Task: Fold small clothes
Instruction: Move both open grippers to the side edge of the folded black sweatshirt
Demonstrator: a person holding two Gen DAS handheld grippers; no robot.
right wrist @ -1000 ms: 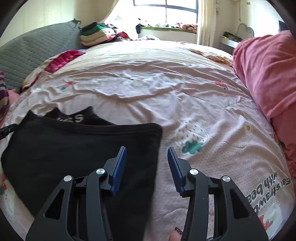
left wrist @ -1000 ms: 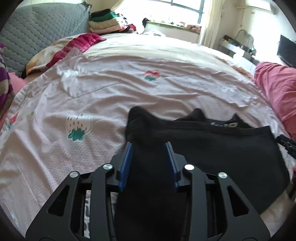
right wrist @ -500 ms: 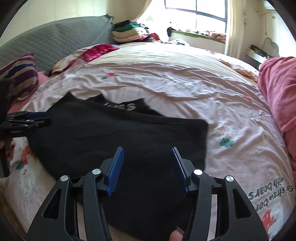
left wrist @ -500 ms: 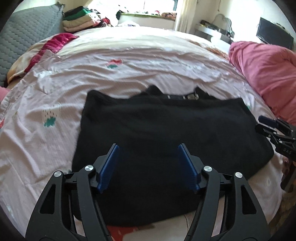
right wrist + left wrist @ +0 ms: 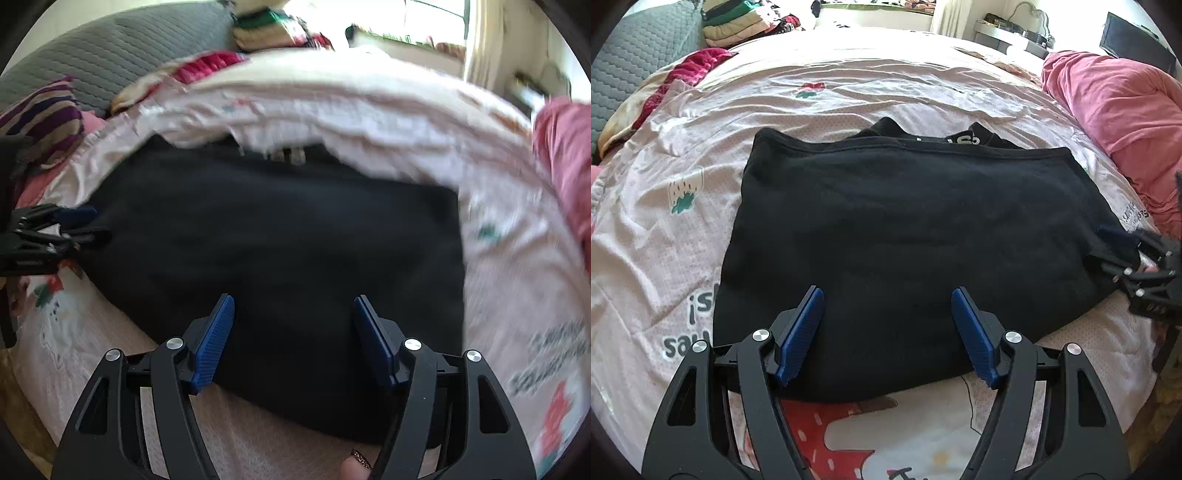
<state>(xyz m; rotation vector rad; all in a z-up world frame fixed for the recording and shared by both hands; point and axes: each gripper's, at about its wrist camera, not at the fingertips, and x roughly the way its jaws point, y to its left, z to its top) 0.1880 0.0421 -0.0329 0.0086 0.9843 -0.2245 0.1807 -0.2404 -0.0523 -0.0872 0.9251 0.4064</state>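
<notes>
A black garment [image 5: 908, 229] lies folded flat on the pink printed bedsheet [image 5: 849, 85], its collar with white lettering at the far edge. My left gripper [image 5: 886, 299] hovers over the garment's near edge; its jaws are opening and grip nothing. In the blurred right wrist view the garment [image 5: 280, 236] fills the middle, and my right gripper [image 5: 293, 299] stands over its near edge, jaws opening, nothing pinched. Each gripper shows in the other's view: the right gripper [image 5: 1108, 251] at the garment's right end, the left gripper [image 5: 86, 224] at its left end.
A pink quilt [image 5: 1115, 122] is heaped on the right of the bed. Folded clothes [image 5: 738, 26] are stacked at the far left, beside a grey quilted headboard [image 5: 624, 62]. A striped pillow [image 5: 40, 122] lies left. A person's fingertip [image 5: 360, 461] shows below.
The left gripper let go of the black cloth it pinched and spread its jaws. The right jaws widened too. Both grippers drew back, so the whole folded garment now shows.
</notes>
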